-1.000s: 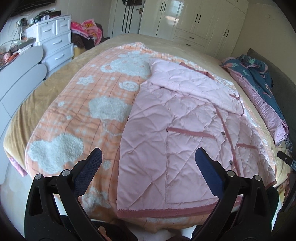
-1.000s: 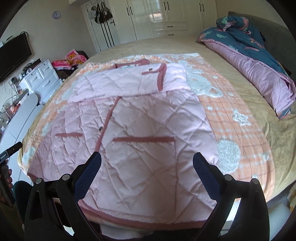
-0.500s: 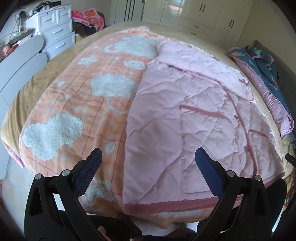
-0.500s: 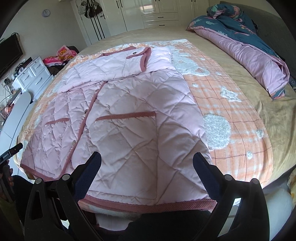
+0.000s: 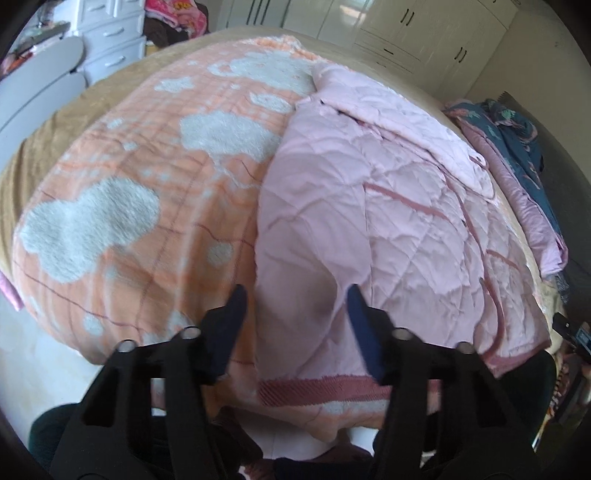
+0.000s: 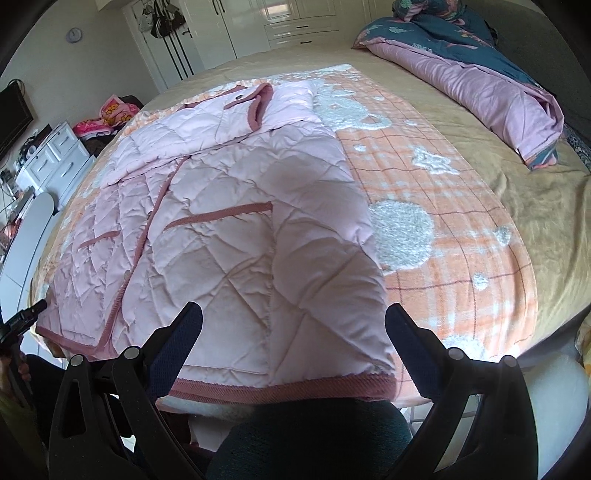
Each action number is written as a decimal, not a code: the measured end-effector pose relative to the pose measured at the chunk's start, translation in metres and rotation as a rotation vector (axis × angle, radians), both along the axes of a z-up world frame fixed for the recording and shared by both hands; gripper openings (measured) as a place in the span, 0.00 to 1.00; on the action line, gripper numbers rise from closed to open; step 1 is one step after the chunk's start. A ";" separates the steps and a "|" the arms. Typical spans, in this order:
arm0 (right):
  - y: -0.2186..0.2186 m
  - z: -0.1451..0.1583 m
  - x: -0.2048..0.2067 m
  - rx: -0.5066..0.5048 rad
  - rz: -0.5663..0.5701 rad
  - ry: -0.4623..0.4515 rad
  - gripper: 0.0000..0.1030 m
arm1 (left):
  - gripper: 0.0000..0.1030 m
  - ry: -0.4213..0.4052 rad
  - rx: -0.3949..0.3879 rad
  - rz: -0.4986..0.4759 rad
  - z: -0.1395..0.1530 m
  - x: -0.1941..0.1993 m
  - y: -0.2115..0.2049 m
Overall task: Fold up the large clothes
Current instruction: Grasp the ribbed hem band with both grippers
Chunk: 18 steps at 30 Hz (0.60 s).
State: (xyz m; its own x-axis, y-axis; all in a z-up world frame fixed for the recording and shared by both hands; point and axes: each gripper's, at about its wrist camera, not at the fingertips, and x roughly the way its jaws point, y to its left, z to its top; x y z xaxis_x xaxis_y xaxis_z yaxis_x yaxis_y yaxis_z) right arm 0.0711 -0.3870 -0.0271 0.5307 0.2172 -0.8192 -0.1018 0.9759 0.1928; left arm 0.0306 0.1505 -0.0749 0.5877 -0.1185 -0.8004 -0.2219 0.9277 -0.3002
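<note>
Lying flat on the near part of the bed, the pink quilted jacket point(image 6: 236, 236) has its dusty-rose hem band point(image 6: 280, 391) along the bed's near edge, its sleeves folded across the chest toward the far side, and two rose-trimmed pockets facing up. No brand, label or writing can be read on it; a small dark snap shows at the collar. Under it spreads an orange checked blanket point(image 6: 443, 206) with white fluffy clouds and stars, itself on a tan bedspread point(image 6: 535, 192).

The left gripper point(image 5: 297, 301) hangs over the jacket's left bottom corner, its blue fingers partly parted, holding nothing. The right gripper point(image 6: 293, 319) hovers over the hem near the right bottom corner, fingers spread wide, empty.

A rolled pink-and-teal duvet point(image 6: 480, 74) lies along the bed's far right edge. White wardrobes point(image 6: 280, 26) stand beyond the bed, a white drawer chest point(image 6: 55, 158) at the left.
</note>
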 end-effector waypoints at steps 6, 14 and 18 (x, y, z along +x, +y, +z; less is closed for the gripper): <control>-0.011 -0.009 -0.003 0.043 0.018 0.056 0.96 | 0.42 0.043 -0.034 -0.029 -0.018 0.000 -0.008; -0.013 -0.033 0.001 0.062 0.046 0.188 0.96 | 0.42 0.049 0.000 -0.054 -0.021 0.007 -0.019; -0.020 -0.045 0.010 0.129 0.039 0.262 0.96 | 0.42 0.051 0.004 -0.056 -0.022 0.010 -0.021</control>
State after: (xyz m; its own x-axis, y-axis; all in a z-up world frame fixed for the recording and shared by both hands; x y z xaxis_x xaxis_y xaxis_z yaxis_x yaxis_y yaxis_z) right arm 0.0809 -0.4068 -0.0725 0.2941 0.3443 -0.8916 -0.0689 0.9381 0.3395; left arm 0.0408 0.1300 -0.0968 0.5385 -0.1471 -0.8297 -0.1844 0.9402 -0.2864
